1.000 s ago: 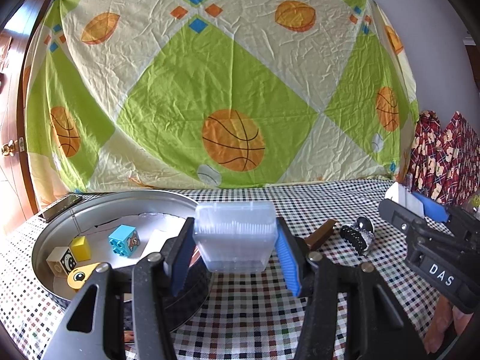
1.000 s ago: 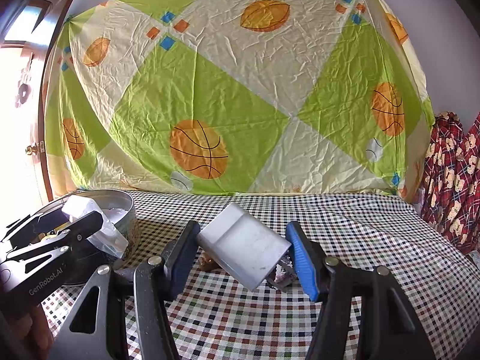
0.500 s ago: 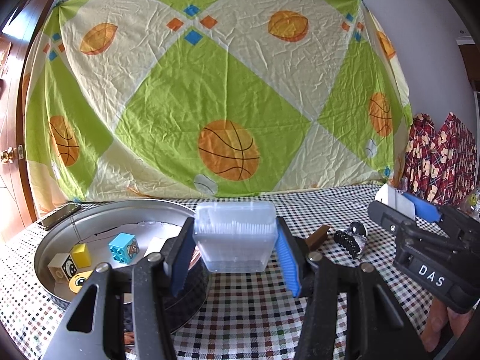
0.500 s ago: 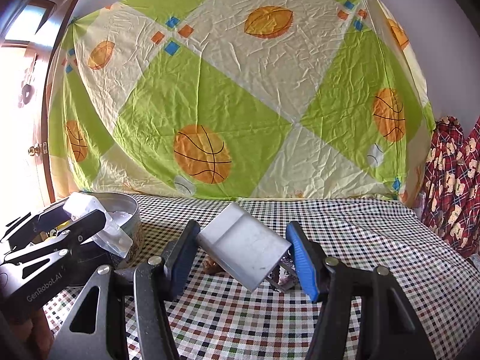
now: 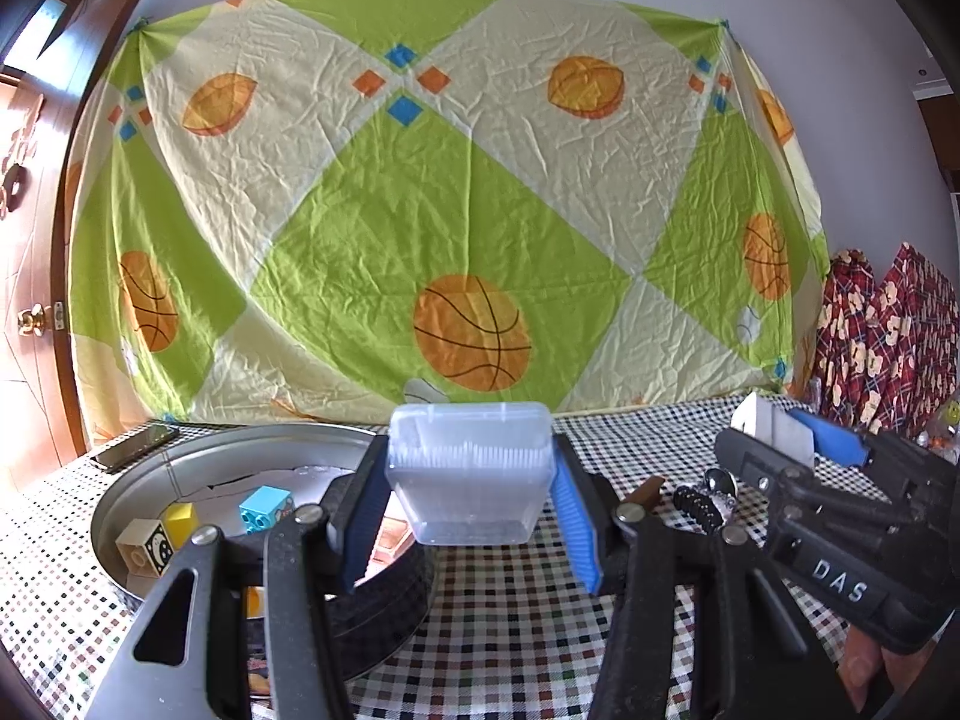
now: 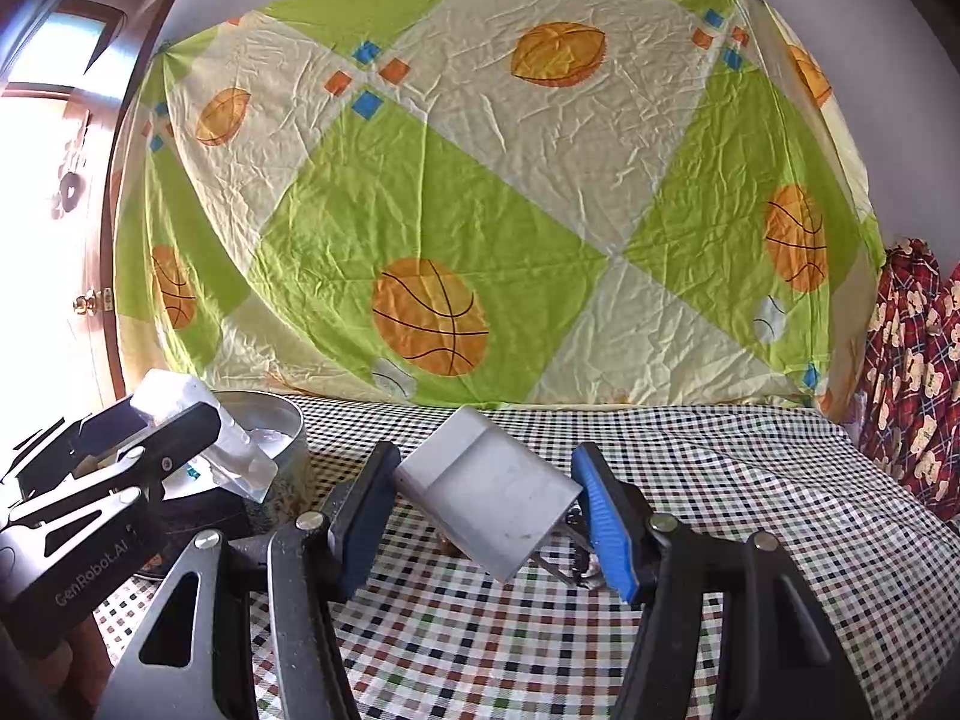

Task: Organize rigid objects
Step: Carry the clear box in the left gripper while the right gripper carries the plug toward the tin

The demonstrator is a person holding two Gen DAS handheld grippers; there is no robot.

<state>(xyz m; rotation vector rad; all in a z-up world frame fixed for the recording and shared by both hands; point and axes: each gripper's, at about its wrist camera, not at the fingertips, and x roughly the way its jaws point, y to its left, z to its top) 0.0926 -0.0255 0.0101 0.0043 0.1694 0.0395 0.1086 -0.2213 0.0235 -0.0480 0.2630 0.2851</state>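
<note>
Tabletop (image 5: 510, 630): checked cloth; round metal tray (image 5: 180, 480) at left. Backdrop: basketball-print sheet (image 5: 468, 210); wooden door (image 5: 30, 330) leftward. Left tool (image 5: 471, 510) clamps clear plastic box (image 5: 471, 474) beside tray; right tool (image 6: 486, 516) clamps grey charger (image 6: 486, 504), tilted above tabletop.

Daylight flooded in beside the door (image 6: 90, 300), blowing that corner of the right wrist view to white glare. Elsewhere both views were bright and sharp, with fisheye bending and dark vignetting at the edges.
</note>
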